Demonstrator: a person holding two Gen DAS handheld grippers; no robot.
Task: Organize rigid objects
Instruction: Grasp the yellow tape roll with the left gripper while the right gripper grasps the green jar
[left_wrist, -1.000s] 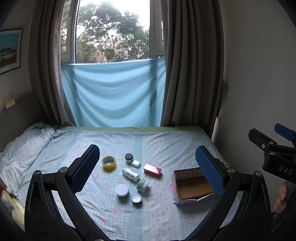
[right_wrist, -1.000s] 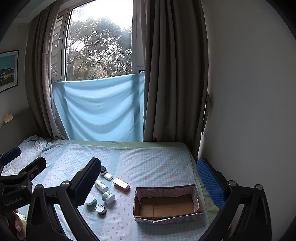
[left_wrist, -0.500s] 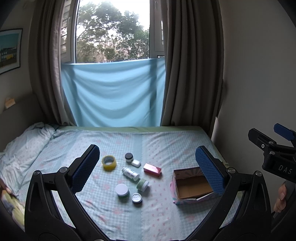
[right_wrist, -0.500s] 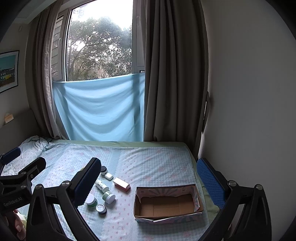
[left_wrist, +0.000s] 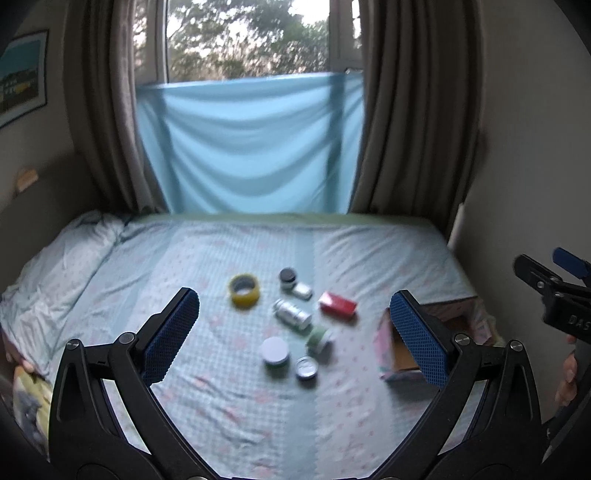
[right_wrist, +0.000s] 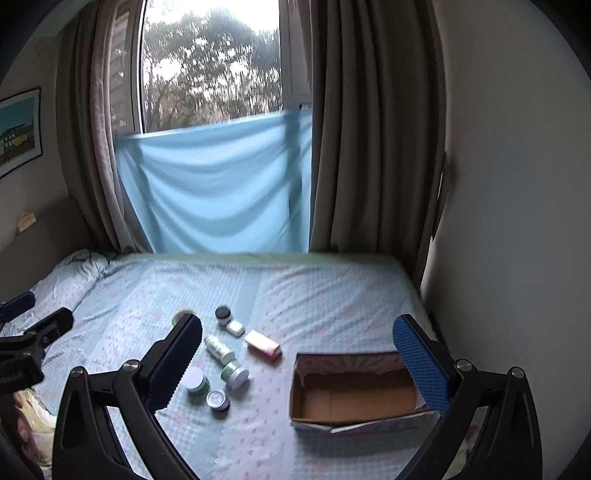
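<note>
Both grippers gape empty; only the left view shows the whole tape roll (left_wrist: 243, 290), the right the box (right_wrist: 354, 395) interior.

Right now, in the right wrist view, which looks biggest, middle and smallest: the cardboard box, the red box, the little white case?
1. cardboard box, by far the largest
2. red box
3. little white case, smallest

The cardboard box sits nearer the camera, though it is clearly bigger anyway.
</note>
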